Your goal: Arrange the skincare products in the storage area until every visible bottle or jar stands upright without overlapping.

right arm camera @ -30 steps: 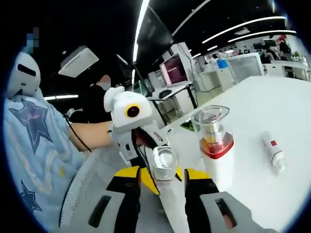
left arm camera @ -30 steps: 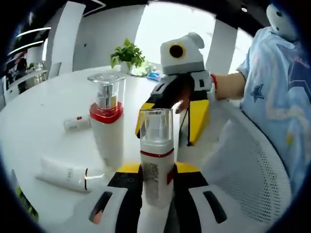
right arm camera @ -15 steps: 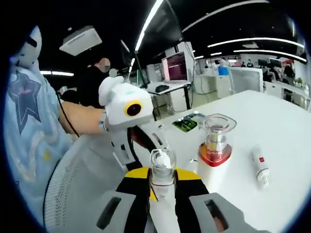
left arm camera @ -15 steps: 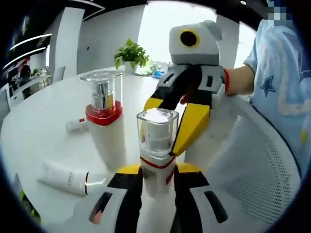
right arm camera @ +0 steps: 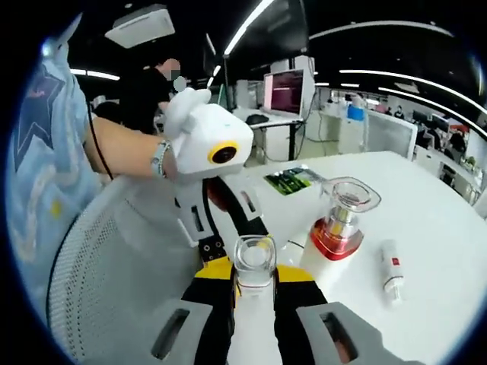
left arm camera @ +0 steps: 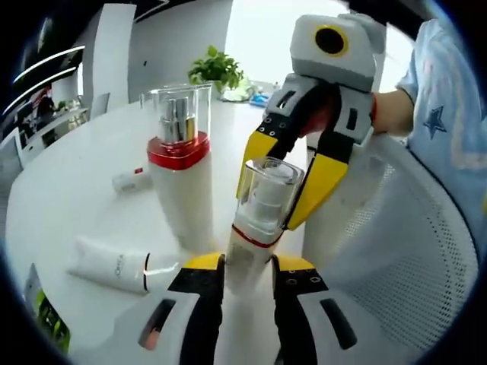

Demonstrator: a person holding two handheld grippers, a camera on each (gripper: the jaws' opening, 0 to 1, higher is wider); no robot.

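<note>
Both grippers pinch one pump bottle [left arm camera: 255, 228]: the left gripper [left arm camera: 247, 277] has its fingers pressed against the white lower body, and the right gripper [left arm camera: 283, 182] has its yellow fingers closed on the clear cap from above. In the right gripper view the same bottle [right arm camera: 254, 262] sits between the right gripper's fingers [right arm camera: 215, 293], tilted slightly above the white bench [left arm camera: 68, 190]. A taller red-collared bottle [left arm camera: 181, 171] stands upright just beside it, a tube [left arm camera: 114, 266] lies flat nearby, and a small tube [left arm camera: 133, 179] lies farther back.
</note>
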